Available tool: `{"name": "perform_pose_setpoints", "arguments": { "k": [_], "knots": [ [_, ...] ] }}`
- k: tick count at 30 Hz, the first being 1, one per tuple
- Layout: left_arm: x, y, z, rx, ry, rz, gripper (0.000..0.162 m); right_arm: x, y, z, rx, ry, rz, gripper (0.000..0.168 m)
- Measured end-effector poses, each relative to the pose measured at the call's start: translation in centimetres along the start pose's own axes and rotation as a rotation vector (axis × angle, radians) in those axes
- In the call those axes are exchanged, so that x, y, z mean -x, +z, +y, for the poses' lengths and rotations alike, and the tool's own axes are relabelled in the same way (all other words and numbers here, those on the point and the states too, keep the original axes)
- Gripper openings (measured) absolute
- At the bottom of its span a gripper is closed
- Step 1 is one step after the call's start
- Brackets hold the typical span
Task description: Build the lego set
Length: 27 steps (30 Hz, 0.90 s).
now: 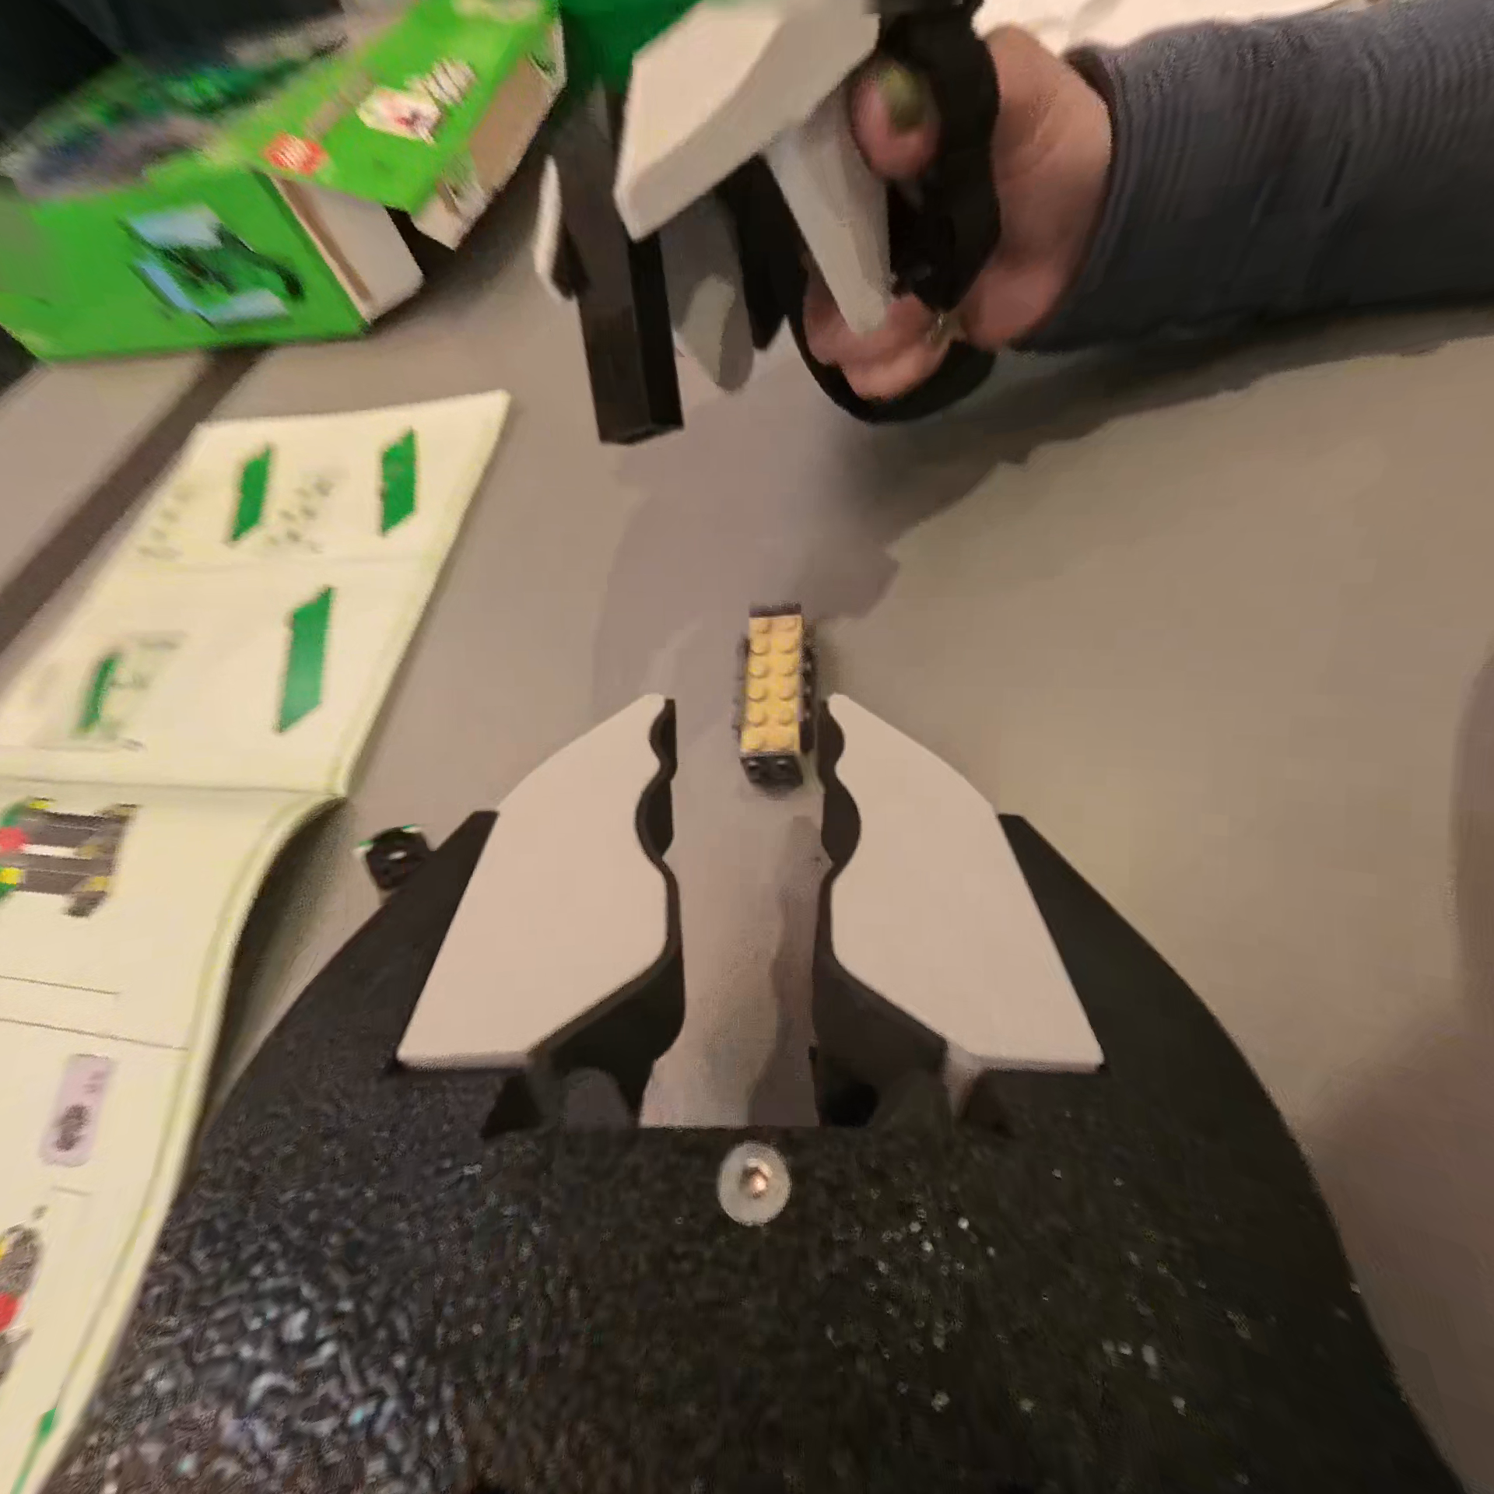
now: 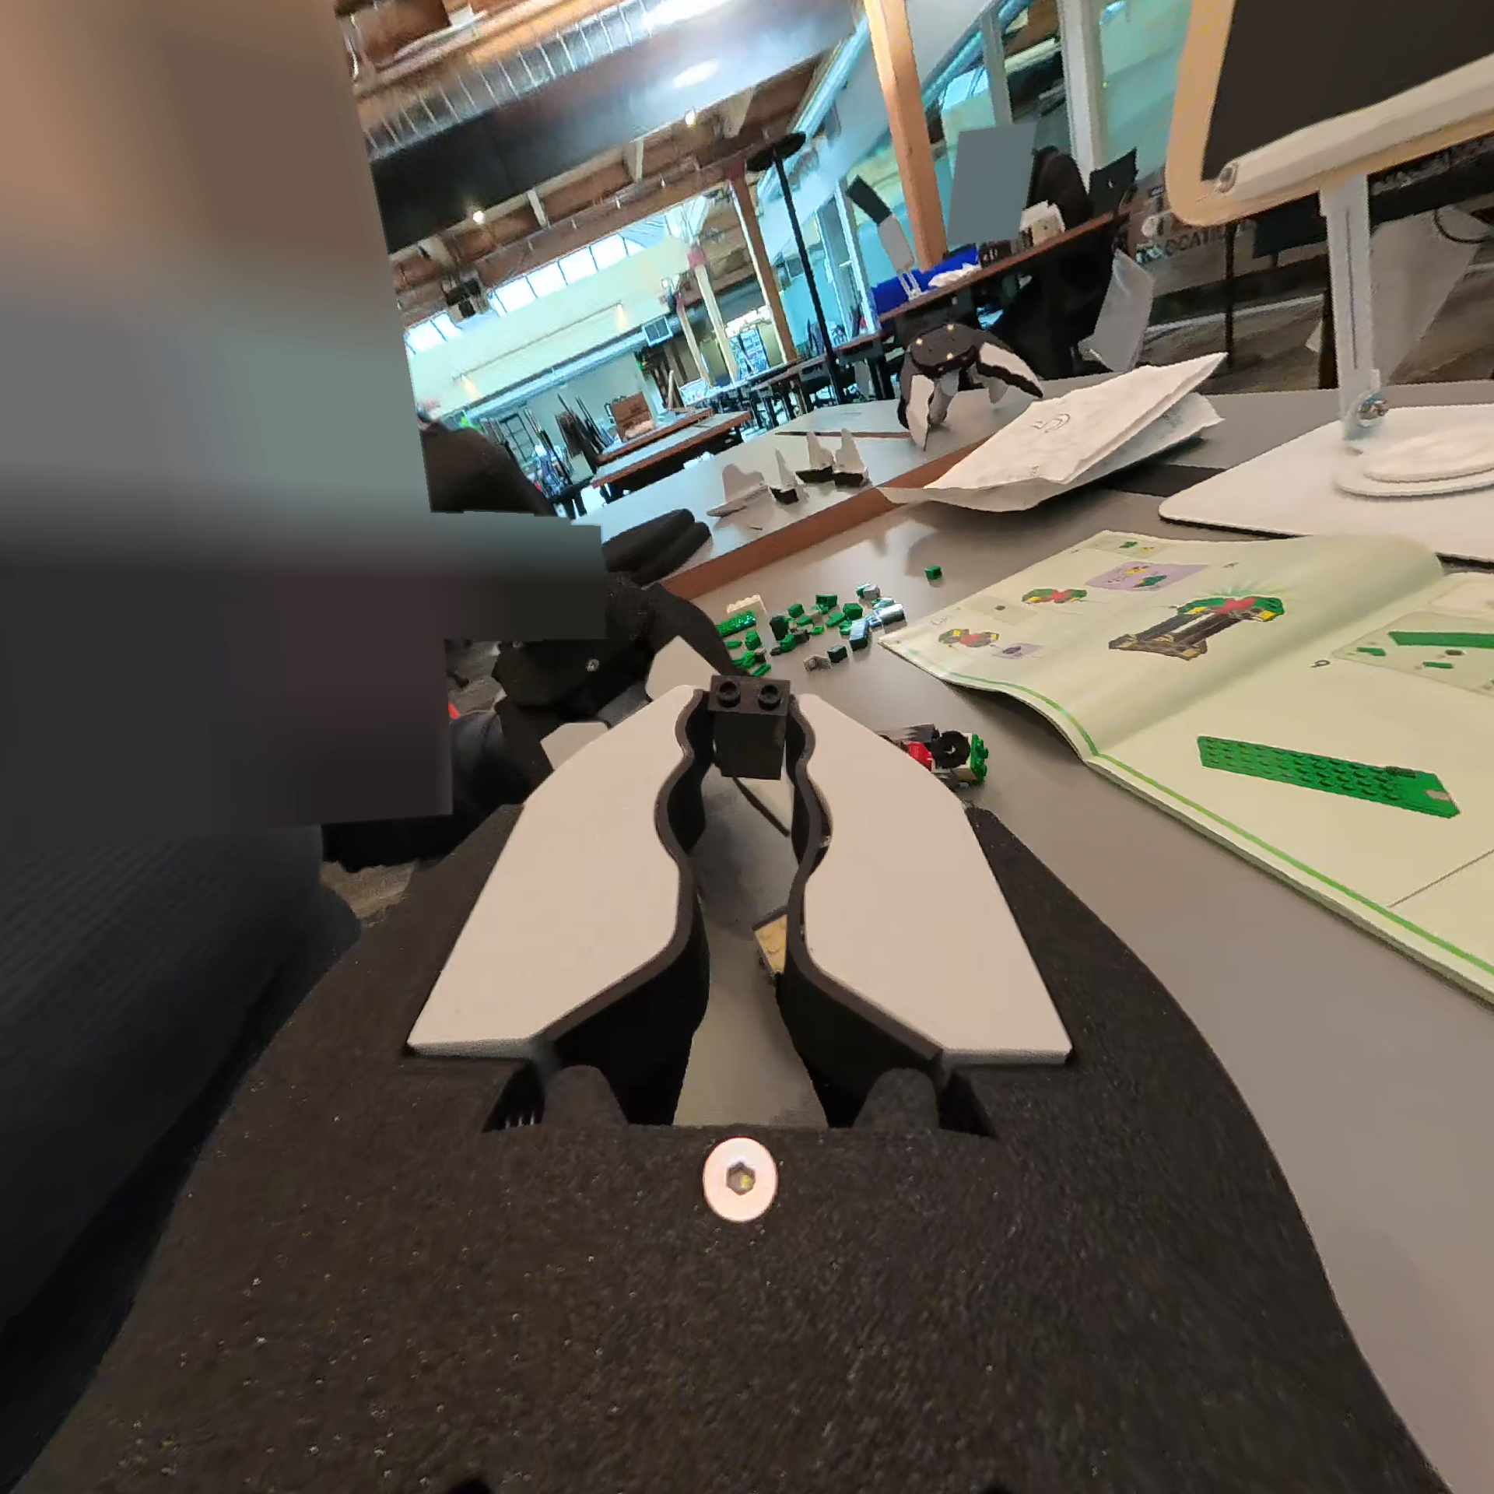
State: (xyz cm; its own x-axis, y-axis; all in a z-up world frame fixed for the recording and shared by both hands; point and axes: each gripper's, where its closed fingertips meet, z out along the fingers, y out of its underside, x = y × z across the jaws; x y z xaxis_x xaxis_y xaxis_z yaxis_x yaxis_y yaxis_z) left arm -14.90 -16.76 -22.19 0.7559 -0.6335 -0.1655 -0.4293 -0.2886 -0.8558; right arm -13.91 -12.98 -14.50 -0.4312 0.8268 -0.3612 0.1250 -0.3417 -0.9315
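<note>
A small tan-and-black brick assembly lies on the grey table. My left gripper is open around its near end, the right finger close beside it and a gap on the left. My right gripper is shut on a black brick with two studs on top. In the left wrist view the right gripper hangs above and beyond the assembly, held by a hand, with the black brick pointing down. A tan corner of the assembly shows between the right fingers.
An open instruction booklet lies on the left, also in the right wrist view. A green box stands behind it. Loose green pieces and a small red, black and green build lie beyond. A monitor stand is far right.
</note>
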Motion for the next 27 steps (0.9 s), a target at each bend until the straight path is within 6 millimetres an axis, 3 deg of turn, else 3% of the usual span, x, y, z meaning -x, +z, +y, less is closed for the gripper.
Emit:
{"name": "perform_pose_setpoints", "arguments": {
  "k": [6, 15, 22, 27],
  "knots": [
    [-0.4, 1.8, 1.7, 0.102, -0.057, 0.029, 0.048, -0.1, -0.4, 0.7, 0.091, -0.127, 0.033, 0.017],
    [-0.5, 2.0, 2.7, 0.174, -0.022, 0.029, 0.033, -1.8, -1.9, 3.8, 0.381, -0.360, 0.141, 0.017],
    [-0.4, 2.1, 2.7, 0.162, -0.007, 0.019, 0.028, -3.4, -4.0, 7.1, 0.663, -0.403, 0.216, 0.017],
    [-0.4, 2.0, 2.4, 0.143, -0.012, 0.016, 0.028, -3.3, -4.2, 7.8, 0.728, -0.419, 0.228, 0.017]
  ]
}}
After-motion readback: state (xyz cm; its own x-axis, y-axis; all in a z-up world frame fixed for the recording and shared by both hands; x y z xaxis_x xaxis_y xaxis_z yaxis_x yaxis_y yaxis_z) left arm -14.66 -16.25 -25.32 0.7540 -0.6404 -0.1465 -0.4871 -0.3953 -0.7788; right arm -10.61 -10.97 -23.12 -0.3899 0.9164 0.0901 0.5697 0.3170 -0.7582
